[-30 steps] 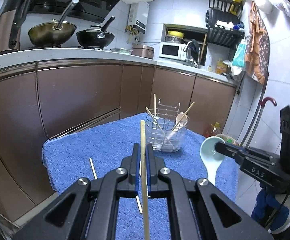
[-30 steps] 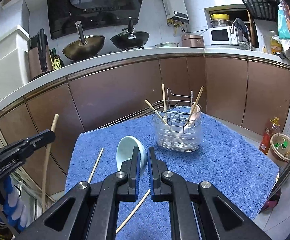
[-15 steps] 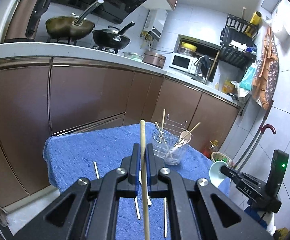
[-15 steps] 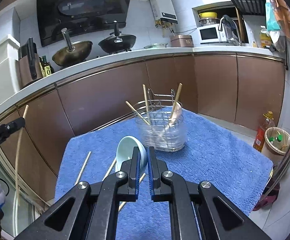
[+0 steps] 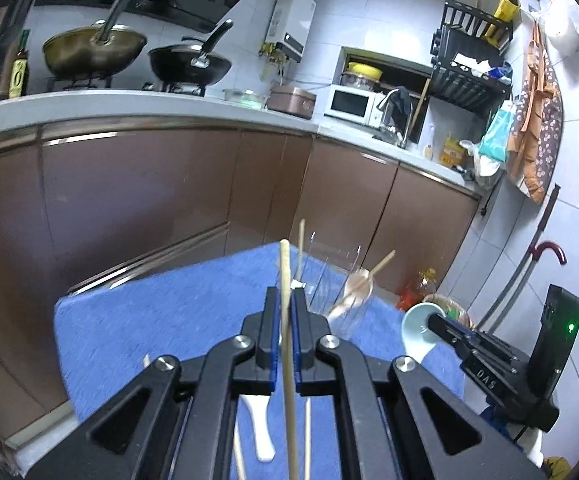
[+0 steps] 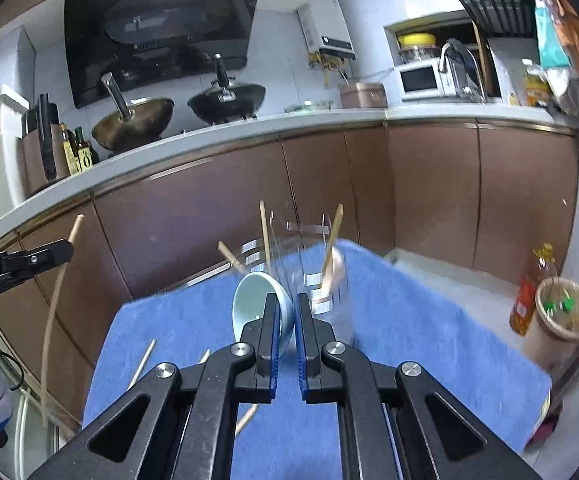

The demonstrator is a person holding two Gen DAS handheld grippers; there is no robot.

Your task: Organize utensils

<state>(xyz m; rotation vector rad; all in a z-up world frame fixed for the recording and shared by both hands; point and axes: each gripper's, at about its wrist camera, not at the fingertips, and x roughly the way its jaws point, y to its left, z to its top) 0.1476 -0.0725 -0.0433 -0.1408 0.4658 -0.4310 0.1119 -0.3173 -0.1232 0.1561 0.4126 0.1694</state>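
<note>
My left gripper (image 5: 285,296) is shut on a long wooden chopstick (image 5: 285,264) that stands upright between its pads. Just beyond its tips, blurred, is the wire utensil holder (image 5: 337,280) with chopsticks and a spoon in it. My right gripper (image 6: 288,304) is shut on a pale blue ceramic spoon (image 6: 255,304), its bowl raised in front of the holder (image 6: 313,272). Each gripper also shows in the other's view: the right gripper (image 5: 441,326) with its spoon, and the left gripper (image 6: 61,250) with its chopstick. All of this is above a blue towel (image 6: 409,340).
Loose chopsticks (image 6: 143,360) and a white spoon (image 5: 259,428) lie on the towel near its front. Brown cabinets (image 6: 209,240) run behind the table under a counter with two woks. A bin (image 6: 561,316) and an oil bottle (image 6: 525,304) stand on the floor to the right.
Both grippers have travelled over the towel with their utensils still clamped. The holder now sits closer to the fingertips in both views, and the pictures are blurred by motion.
</note>
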